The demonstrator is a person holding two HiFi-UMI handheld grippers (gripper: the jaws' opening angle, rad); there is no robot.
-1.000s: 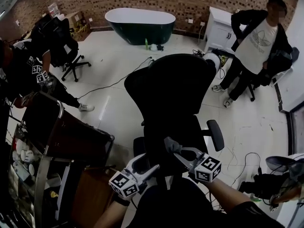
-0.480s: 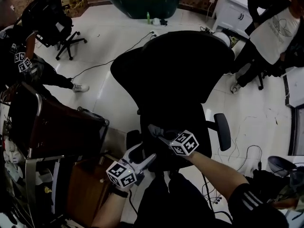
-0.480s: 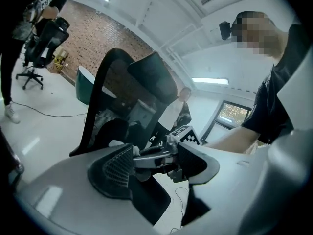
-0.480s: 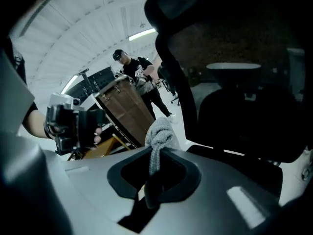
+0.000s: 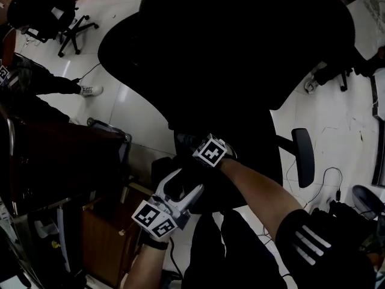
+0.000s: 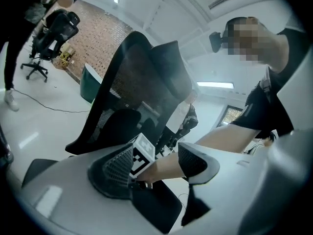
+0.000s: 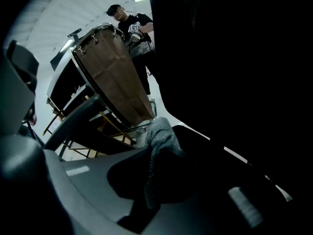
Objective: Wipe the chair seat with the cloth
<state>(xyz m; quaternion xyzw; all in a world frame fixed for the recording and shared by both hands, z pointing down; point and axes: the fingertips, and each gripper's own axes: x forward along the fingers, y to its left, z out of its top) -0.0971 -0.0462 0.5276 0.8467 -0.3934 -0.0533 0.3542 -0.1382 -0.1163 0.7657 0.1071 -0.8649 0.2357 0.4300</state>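
Note:
A black office chair fills the head view, its backrest [image 5: 240, 41] above and its seat [image 5: 246, 161] below. My right gripper [image 5: 187, 142] reaches over the seat's left front part, shut on a grey cloth [image 7: 159, 141] that bunches between its jaws. In the head view the cloth is lost in the dark. My left gripper [image 5: 180, 186] hovers just in front of the seat, open with nothing in it. In the left gripper view, its fingers [image 6: 115, 168] frame the right gripper's marker cube [image 6: 142, 155] and my forearm.
A brown wooden cart [image 5: 60, 161] with a metal frame stands close on the left. The chair's right armrest [image 5: 302, 156] sticks out, with cables [image 5: 328, 179] on the white floor beyond. Another office chair [image 5: 42, 11] stands far left. A person [image 7: 129, 26] stands behind the cart.
The head view has dipped and closed in on the chair. My right gripper has carried the cloth forward and left over the seat. The left gripper has stayed near the seat's front.

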